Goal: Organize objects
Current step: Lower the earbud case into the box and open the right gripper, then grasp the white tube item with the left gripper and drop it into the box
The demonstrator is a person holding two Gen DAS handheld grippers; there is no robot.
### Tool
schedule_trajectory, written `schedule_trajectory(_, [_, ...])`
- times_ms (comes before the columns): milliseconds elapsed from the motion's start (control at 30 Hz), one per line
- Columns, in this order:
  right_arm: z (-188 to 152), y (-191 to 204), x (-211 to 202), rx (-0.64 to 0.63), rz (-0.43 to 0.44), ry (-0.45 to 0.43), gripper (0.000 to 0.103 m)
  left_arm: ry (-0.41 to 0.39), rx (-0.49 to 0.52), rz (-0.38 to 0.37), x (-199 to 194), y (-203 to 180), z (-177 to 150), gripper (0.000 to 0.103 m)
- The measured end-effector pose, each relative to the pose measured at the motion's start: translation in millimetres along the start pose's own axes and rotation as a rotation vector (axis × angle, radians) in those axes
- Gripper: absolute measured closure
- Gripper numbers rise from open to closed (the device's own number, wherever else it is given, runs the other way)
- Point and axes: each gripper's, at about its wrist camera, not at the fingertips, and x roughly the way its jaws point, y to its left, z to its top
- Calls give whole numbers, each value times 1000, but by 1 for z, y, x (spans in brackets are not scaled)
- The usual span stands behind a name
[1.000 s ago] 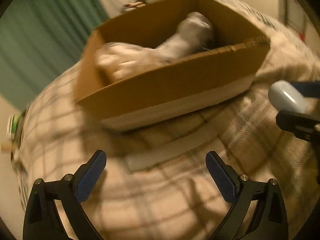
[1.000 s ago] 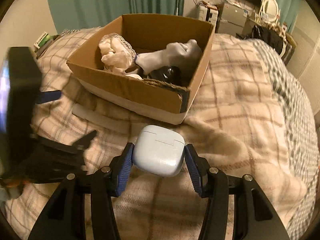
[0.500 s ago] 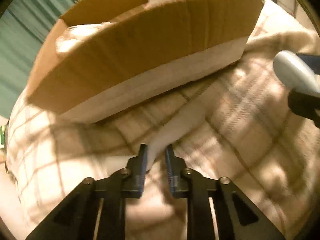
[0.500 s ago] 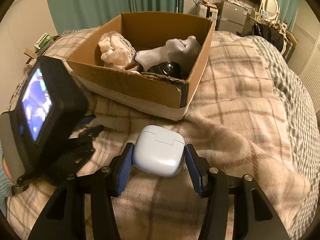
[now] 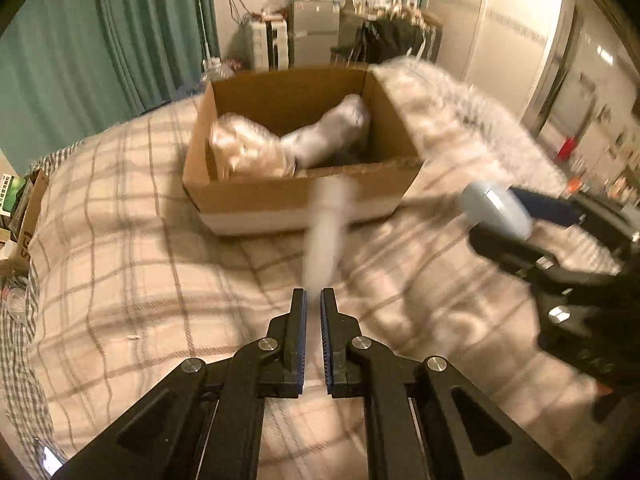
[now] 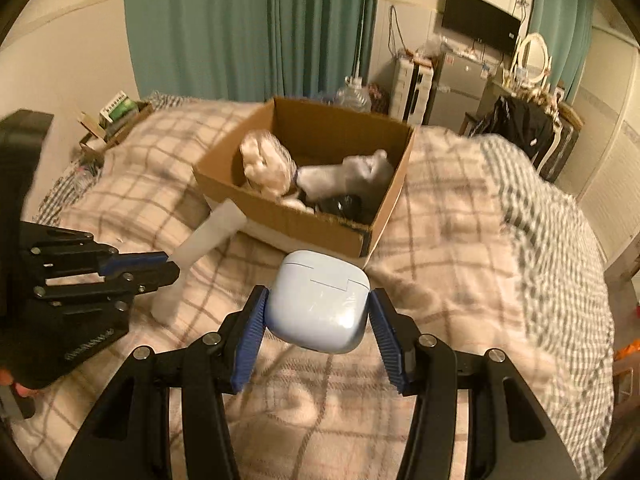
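Observation:
My left gripper [image 5: 313,296] is shut on one end of a long white flat strip [image 5: 326,224] and holds it lifted above the plaid blanket, short of the cardboard box [image 5: 296,200]. The strip [image 6: 208,240] and left gripper [image 6: 168,266] also show in the right wrist view. My right gripper [image 6: 318,304] is shut on a pale blue earbud case [image 6: 318,306], held above the blanket in front of the box [image 6: 304,224]. The box holds a cream cloth [image 6: 266,168], a grey sock [image 6: 344,176] and a dark object [image 6: 344,206].
The bed is covered by a plaid blanket [image 6: 460,240]. Green curtains [image 6: 248,28] hang behind it. Shelves, a small fridge [image 6: 460,88] and a mirror stand at the back right. Clutter [image 6: 116,116] lies at the bed's left edge.
My left gripper closed on the white strip lying on the blanket and lifted it up and back from the box. My right gripper kept the earbud case and rose a little.

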Motion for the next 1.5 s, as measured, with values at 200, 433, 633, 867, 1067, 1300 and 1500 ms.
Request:
schedule_trajectory(200, [24, 4, -30, -36, -21, -85, 52, -108, -9, -3, -43, -7, 32, 97])
schedule_trajectory(433, [63, -1, -35, -59, -28, -154, 52, -207, -29, 9, -62, 0, 86, 99])
schedule_trajectory(633, [98, -14, -11, -67, -39, -172, 52, -224, -32, 35, -42, 9, 123, 99])
schedule_trajectory(867, [125, -26, 55, -72, -42, -109, 52, -156, -62, 81, 30, 33, 131, 99])
schedule_trajectory(1067, [122, -39, 98, -28, -48, -109, 38, -107, -56, 110, 79, 50, 118, 96])
schedule_trajectory(1300, [104, -50, 63, -10, -71, -173, 27, -118, -34, 154, 62, 47, 88, 30])
schedule_trajectory(1500, [77, -50, 18, 11, -115, -158, 26, -148, -15, 162, 35, 35, 49, 26])
